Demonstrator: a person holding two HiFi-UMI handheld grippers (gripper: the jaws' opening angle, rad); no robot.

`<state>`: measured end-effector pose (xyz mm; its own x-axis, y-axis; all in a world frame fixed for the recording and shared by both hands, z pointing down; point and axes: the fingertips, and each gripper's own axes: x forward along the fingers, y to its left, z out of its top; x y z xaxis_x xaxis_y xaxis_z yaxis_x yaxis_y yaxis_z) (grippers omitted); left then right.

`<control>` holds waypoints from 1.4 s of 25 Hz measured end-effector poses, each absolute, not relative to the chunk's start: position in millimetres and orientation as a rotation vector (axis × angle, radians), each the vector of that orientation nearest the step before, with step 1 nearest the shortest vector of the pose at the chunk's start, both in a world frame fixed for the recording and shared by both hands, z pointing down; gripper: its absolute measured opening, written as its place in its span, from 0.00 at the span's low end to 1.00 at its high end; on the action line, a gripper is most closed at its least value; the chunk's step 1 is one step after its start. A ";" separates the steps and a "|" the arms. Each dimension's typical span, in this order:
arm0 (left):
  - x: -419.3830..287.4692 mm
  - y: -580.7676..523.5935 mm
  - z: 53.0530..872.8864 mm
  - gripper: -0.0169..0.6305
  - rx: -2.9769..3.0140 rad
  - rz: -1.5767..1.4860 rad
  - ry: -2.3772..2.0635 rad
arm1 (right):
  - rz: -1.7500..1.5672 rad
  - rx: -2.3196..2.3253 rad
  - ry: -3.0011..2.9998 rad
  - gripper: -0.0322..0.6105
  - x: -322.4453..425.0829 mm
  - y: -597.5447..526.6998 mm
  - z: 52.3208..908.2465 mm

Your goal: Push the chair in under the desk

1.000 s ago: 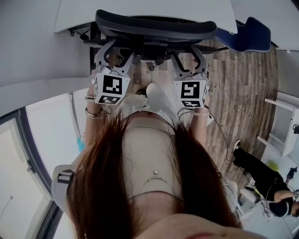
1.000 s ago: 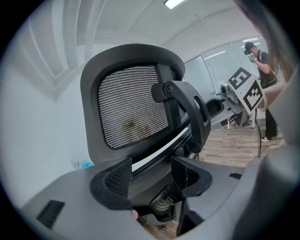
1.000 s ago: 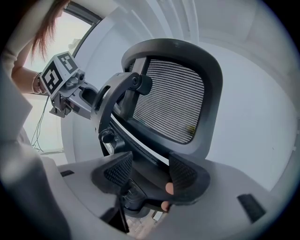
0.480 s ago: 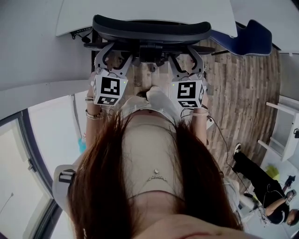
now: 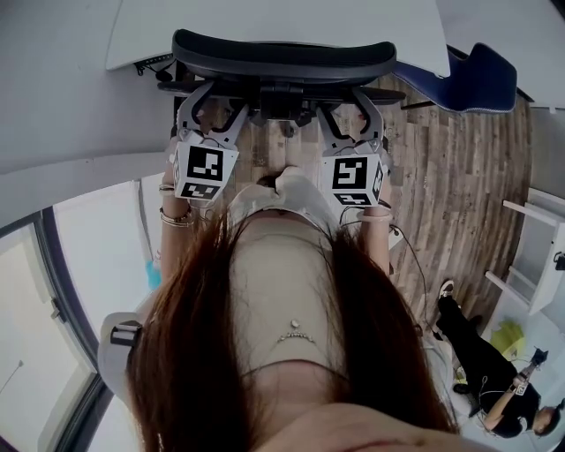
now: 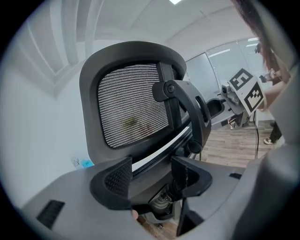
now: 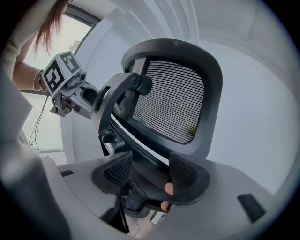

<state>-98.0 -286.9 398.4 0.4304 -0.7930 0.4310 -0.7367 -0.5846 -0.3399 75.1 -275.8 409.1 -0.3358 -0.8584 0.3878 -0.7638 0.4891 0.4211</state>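
Office chair (image 5: 282,55): black frame, grey mesh back, at white desk (image 5: 265,22) edge. Left gripper (image 5: 212,99), right gripper (image 5: 351,99): jaws apart around lower back frame.

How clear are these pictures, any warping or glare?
Head view: evenly lit, the chair sharp, hair soft up close. Left gripper view: strong fisheye bend, dark corners. Right gripper view: same bend, window washed out at left.
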 end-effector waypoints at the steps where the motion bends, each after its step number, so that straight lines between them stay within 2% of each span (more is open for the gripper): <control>1: -94.2 -291.7 398.2 0.41 -2.571 -0.863 1.379 | -0.215 1.330 -2.173 0.44 78.8 -280.6 409.4; 35: -80.8 -343.1 399.6 0.41 -2.577 -0.881 1.392 | -0.223 1.333 -2.181 0.44 93.4 -333.6 408.4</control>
<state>-80.8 -343.1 399.6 0.4207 -0.7897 0.4466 -0.7418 -0.5828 -0.3318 93.4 -333.6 408.4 -0.3423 -0.8595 0.3796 -0.7647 0.4896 0.4191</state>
